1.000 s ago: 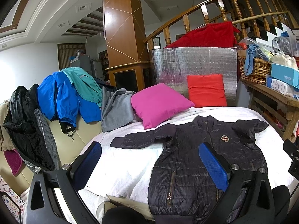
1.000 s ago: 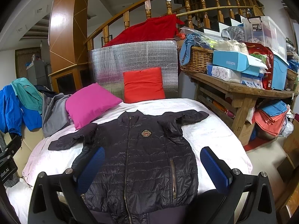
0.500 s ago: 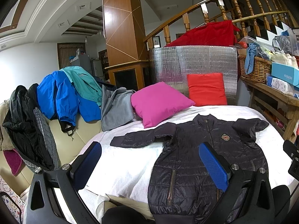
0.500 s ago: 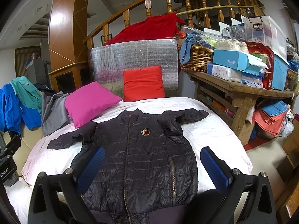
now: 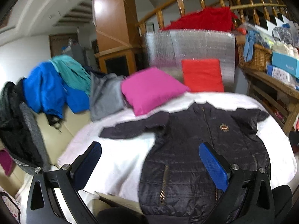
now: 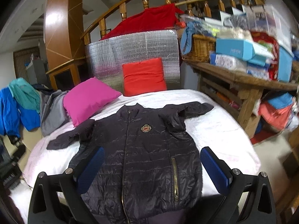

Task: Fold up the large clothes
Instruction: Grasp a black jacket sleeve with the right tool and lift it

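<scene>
A black quilted jacket [image 6: 145, 149] lies face up and zipped on the white-covered bed [image 6: 214, 130], sleeves spread to both sides; it also shows in the left wrist view [image 5: 196, 145]. My left gripper [image 5: 149, 160] is open and empty, above the jacket's left hem and the bare sheet [image 5: 115, 160]. My right gripper [image 6: 152, 166] is open and empty, above the jacket's lower body. Both have blue pads and touch nothing.
A pink pillow [image 6: 87, 99] and a red pillow [image 6: 143, 76] lie at the bed's head before a silver foil panel [image 6: 134, 52]. Piled jackets [image 5: 46, 85] hang on a sofa at left. A cluttered wooden table [image 6: 243, 74] stands at right.
Both grippers have shifted, the views now blurred by motion and closer to the jacket. Both stay open. The jacket has not moved.
</scene>
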